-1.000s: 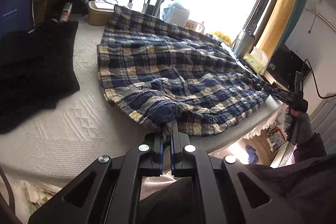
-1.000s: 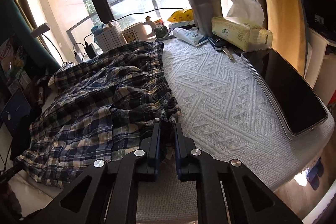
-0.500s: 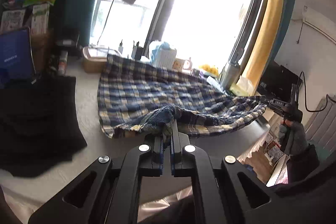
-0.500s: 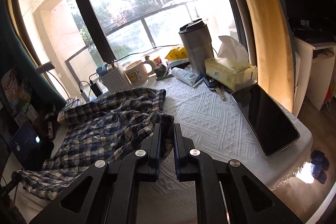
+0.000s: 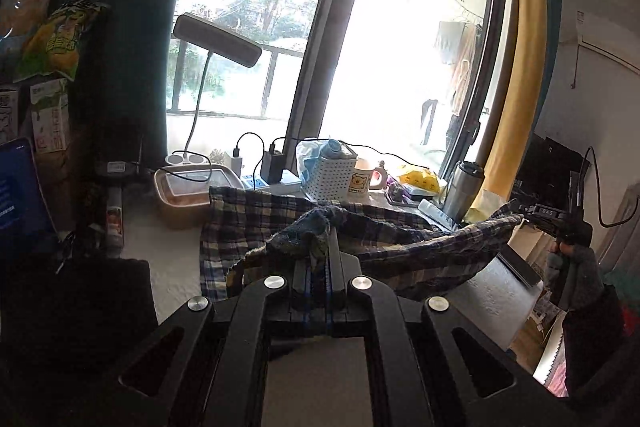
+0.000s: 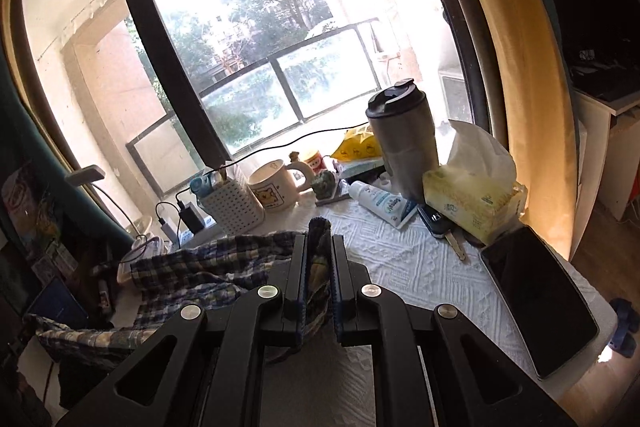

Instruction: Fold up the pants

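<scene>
The blue and cream plaid pants (image 5: 248, 223) lie partly on the white textured table (image 5: 172, 259). My left gripper (image 5: 318, 247) is shut on a bunched near corner of the pants and holds it lifted above the table. My right gripper (image 6: 319, 239) is shut on the other near corner of the pants (image 6: 192, 267), also lifted. In the left wrist view the right gripper (image 5: 532, 215) shows at the right, with the near hem stretched taut between both grippers. The far part of the pants still rests on the table.
At the window stand a white perforated basket (image 6: 234, 205), a mug (image 6: 274, 191), a steel tumbler (image 6: 404, 143), a tissue box (image 6: 472, 203) and chargers. A dark tablet (image 6: 536, 303) lies at the right. A dark cloth (image 5: 72, 303) and a lamp (image 5: 216, 39) are at the left.
Both grippers have risen and tilted up, lifting the near edge of the pants off the table. The hem now hangs stretched between them.
</scene>
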{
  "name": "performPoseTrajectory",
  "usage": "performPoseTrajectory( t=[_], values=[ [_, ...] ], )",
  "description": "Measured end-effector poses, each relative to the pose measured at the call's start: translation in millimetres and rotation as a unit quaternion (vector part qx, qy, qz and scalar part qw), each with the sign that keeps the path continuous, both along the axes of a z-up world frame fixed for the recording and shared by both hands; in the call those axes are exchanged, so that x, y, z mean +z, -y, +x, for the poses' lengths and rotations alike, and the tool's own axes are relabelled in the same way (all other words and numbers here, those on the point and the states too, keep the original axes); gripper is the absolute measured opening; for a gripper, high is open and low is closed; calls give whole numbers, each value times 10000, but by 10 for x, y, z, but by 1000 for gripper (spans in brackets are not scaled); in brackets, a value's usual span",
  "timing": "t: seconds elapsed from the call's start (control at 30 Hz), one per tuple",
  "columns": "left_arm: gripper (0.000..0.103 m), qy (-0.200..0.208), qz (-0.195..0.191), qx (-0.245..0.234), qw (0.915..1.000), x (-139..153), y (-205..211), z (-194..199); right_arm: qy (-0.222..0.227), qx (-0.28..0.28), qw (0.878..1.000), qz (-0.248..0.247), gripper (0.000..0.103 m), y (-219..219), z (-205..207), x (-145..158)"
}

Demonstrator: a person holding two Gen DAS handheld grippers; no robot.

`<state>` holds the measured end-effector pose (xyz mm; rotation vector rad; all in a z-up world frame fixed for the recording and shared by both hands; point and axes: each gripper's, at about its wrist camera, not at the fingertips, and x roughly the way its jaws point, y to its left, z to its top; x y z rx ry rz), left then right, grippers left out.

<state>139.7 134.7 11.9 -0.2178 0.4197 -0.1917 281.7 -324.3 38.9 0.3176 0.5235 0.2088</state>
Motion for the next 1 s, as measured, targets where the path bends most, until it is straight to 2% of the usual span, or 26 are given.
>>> performPoseTrajectory(
  t=[0.3,1.0],
  values=[
    [3,-319,51,33,9995,-179,-247,800,-232,38,9997,-49,10,-215,727,-59],
    [3,-1003,10,103,9949,-738,-539,2202,-935,-34,9951,-308,10,-615,2142,-649]
  ],
)
